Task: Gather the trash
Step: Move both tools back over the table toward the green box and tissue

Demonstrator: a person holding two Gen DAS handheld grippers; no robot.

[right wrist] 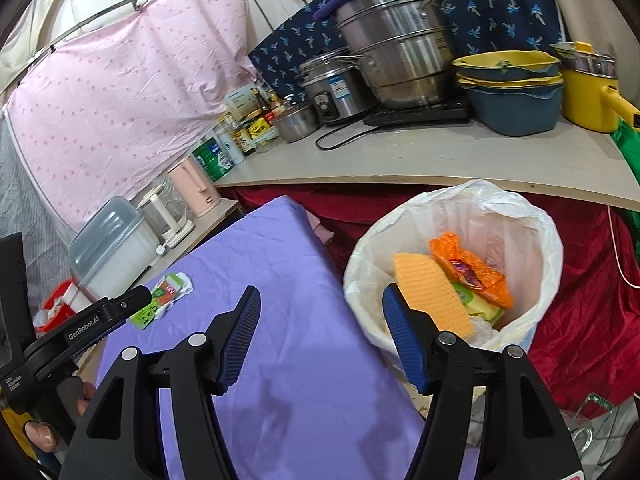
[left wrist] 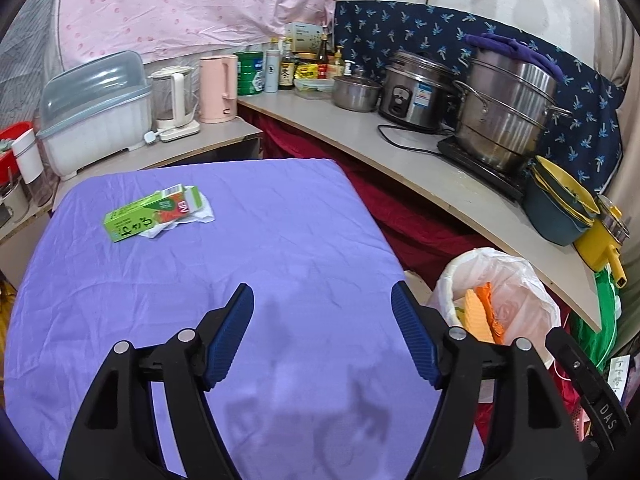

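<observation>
A green carton (left wrist: pixel 150 213) lies flat on a crumpled white tissue (left wrist: pixel 200 212) at the far left of the purple-covered table (left wrist: pixel 280 240). My left gripper (left wrist: pixel 322 308) hovers over the table's near part, open and empty. To the table's right stands a bin lined with a white bag (right wrist: pixel 520 216); inside lie an orange sponge (right wrist: pixel 430 292), an orange wrapper (right wrist: pixel 468 268) and green packaging. My right gripper (right wrist: pixel 318 308) is open and empty, its left finger above the table edge and its right finger over the bin's rim. The carton (right wrist: pixel 154 304) shows past the left gripper's body in the right wrist view.
A curved counter (left wrist: pixel 400 148) runs behind the table and bin with a steel steamer pot (left wrist: pixel 508 116), rice cooker (left wrist: pixel 416 92), bowls, bottles and a yellow pot (right wrist: pixel 588 88). A dish box (left wrist: pixel 92 112) and kettles stand on the left shelf. Red cloth (right wrist: pixel 580 300) drapes beside the bin.
</observation>
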